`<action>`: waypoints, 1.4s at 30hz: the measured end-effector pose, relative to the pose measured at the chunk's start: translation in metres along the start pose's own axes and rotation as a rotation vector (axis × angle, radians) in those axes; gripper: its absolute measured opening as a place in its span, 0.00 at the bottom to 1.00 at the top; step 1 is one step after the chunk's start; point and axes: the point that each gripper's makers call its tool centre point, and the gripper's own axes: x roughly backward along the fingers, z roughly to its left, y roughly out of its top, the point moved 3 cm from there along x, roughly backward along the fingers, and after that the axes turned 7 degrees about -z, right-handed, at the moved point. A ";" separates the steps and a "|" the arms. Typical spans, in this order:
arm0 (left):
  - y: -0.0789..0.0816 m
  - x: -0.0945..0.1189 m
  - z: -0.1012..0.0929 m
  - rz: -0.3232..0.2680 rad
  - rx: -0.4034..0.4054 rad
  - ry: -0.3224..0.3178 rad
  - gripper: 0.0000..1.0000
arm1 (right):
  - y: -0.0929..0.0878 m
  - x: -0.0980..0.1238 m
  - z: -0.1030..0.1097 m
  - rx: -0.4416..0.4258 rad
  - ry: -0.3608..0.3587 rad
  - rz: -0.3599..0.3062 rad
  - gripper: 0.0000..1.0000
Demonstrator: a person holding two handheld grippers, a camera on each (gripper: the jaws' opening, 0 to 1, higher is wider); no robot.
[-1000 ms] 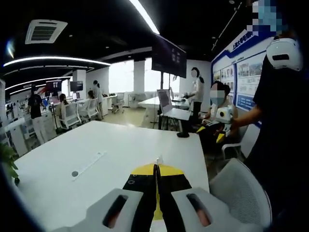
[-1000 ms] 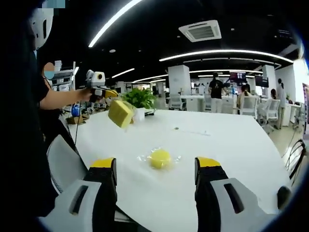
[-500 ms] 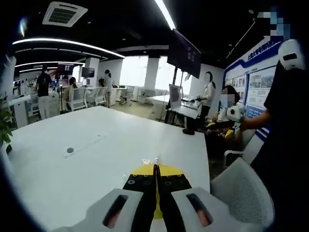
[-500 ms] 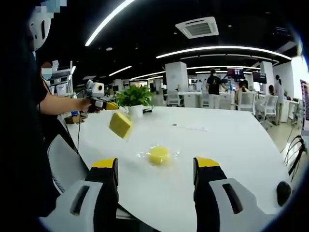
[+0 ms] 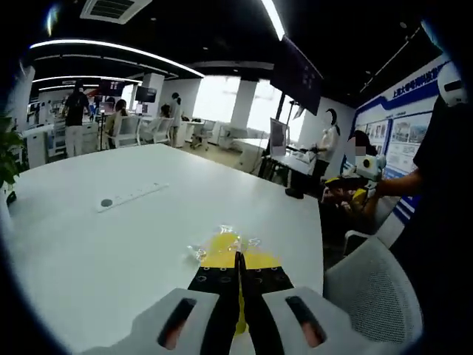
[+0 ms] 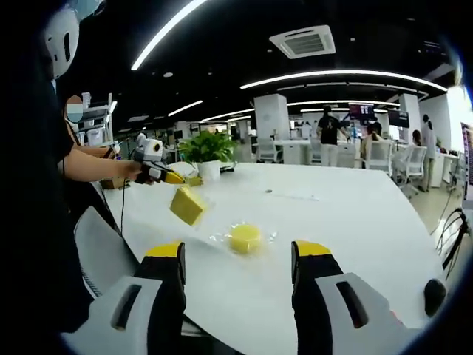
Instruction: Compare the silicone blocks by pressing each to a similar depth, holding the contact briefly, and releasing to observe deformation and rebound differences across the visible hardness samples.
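So the left claw (image 6: 168,177) is clamped shut on a yellow silicone block (image 6: 188,205), carrying it in the air over the near-left part of the white bench (image 6: 347,222). In the right gripper view you can see the block hanging tilted off the claw tip, clear of the bench surface. In the left gripper view the two jaws are pressed tight together with yellow peeking out on both sides of them, so the block is pinched near an edge rather than swallowed whole. My guess is that leaves most of it free to be set down flat.

The second sample, a round yellow puck (image 6: 244,238), sits on a crinkly clear wrapper (image 6: 222,240) further in on the bench, just beyond the carried block. It looks like the held block is being brought next to it so both samples end up side by side for pressing, which makes sense if you want similar depth on each.

The right claw (image 6: 236,259) is wide open, holding nothing, low over the bench edge and pointed straight at the puck. I reckon it's parked there ready to do the pressing once the block lands.

There's a potted plant (image 6: 207,150) at the far-left corner of the bench, well out of the way.
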 end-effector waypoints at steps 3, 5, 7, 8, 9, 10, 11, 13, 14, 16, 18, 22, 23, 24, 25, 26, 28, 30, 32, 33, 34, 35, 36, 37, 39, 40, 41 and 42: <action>-0.003 0.001 0.003 -0.018 0.035 0.015 0.00 | 0.000 0.000 -0.001 -0.003 -0.003 0.000 0.52; -0.006 0.001 0.004 -0.025 0.068 0.019 0.00 | 0.000 0.001 -0.001 0.003 -0.004 0.004 0.52; -0.011 0.001 0.008 -0.030 0.078 0.031 0.00 | -0.002 0.002 -0.003 0.009 -0.005 0.015 0.51; -0.016 0.001 0.013 -0.029 0.099 0.051 0.00 | -0.003 0.002 -0.004 0.012 -0.007 0.020 0.51; -0.019 0.001 0.015 -0.029 0.109 0.060 0.00 | -0.003 0.003 -0.004 0.009 -0.008 0.019 0.51; -0.022 0.001 0.016 -0.026 0.109 0.069 0.00 | -0.002 0.003 -0.004 0.005 -0.009 0.015 0.51; -0.021 0.002 0.018 -0.048 0.115 0.075 0.00 | -0.001 0.004 -0.004 0.007 -0.011 0.011 0.51; -0.020 0.004 0.024 -0.075 0.156 0.098 0.00 | -0.001 0.004 -0.004 0.008 -0.014 0.012 0.51; -0.020 0.005 0.026 -0.081 0.151 0.104 0.00 | -0.002 0.005 -0.004 0.003 -0.016 0.016 0.51; -0.020 0.007 0.034 -0.102 0.189 0.130 0.00 | -0.004 0.006 -0.004 0.004 -0.020 0.022 0.51; -0.021 0.010 0.039 -0.103 0.178 0.146 0.00 | -0.005 0.006 -0.003 0.003 -0.024 0.024 0.51; -0.022 0.012 0.048 -0.115 0.191 0.169 0.00 | -0.007 0.006 0.000 -0.007 -0.025 0.035 0.51; -0.022 0.011 0.051 -0.140 0.240 0.183 0.00 | -0.007 0.006 0.001 -0.006 -0.023 0.032 0.51; -0.023 0.012 0.054 -0.149 0.268 0.191 0.00 | -0.007 0.005 0.002 -0.006 -0.022 0.034 0.51; -0.023 0.014 0.062 -0.166 0.263 0.226 0.00 | -0.008 0.005 0.003 -0.004 -0.019 0.040 0.51; -0.025 0.016 0.065 -0.167 0.272 0.243 0.00 | -0.008 0.005 0.003 0.001 -0.019 0.045 0.51; -0.027 0.018 0.071 -0.175 0.290 0.266 0.00 | -0.007 0.006 0.003 0.007 -0.019 0.051 0.50; -0.029 0.019 0.075 -0.180 0.341 0.279 0.00 | -0.006 0.007 0.002 0.004 -0.024 0.048 0.50; -0.030 0.019 0.079 -0.175 0.338 0.285 0.00 | -0.005 0.008 0.000 0.018 -0.033 0.047 0.50; -0.030 0.019 0.080 -0.172 0.333 0.287 0.00 | -0.005 0.009 -0.001 0.031 -0.042 0.050 0.51; -0.030 0.019 0.081 -0.170 0.333 0.291 0.00 | -0.005 0.009 -0.002 0.031 -0.043 0.050 0.51; -0.031 0.019 0.084 -0.170 0.347 0.302 0.00 | -0.005 0.009 -0.002 0.025 -0.042 0.051 0.50; -0.032 0.019 0.085 -0.171 0.352 0.308 0.00 | -0.004 0.009 -0.002 0.022 -0.042 0.052 0.49; -0.033 0.018 0.086 -0.167 0.352 0.312 0.00 | -0.004 0.009 -0.002 0.027 -0.043 0.054 0.49; -0.044 0.017 0.091 -0.120 0.343 0.349 0.00 | -0.004 0.008 -0.001 0.033 -0.042 0.058 0.49; -0.049 0.016 0.092 -0.096 0.337 0.352 0.00 | -0.004 0.008 -0.001 0.032 -0.042 0.059 0.49; -0.052 0.015 0.094 -0.087 0.338 0.357 0.00 | -0.004 0.008 -0.001 0.032 -0.042 0.059 0.49; -0.054 0.014 0.095 -0.082 0.341 0.360 0.00 | -0.004 0.008 -0.001 0.031 -0.042 0.060 0.49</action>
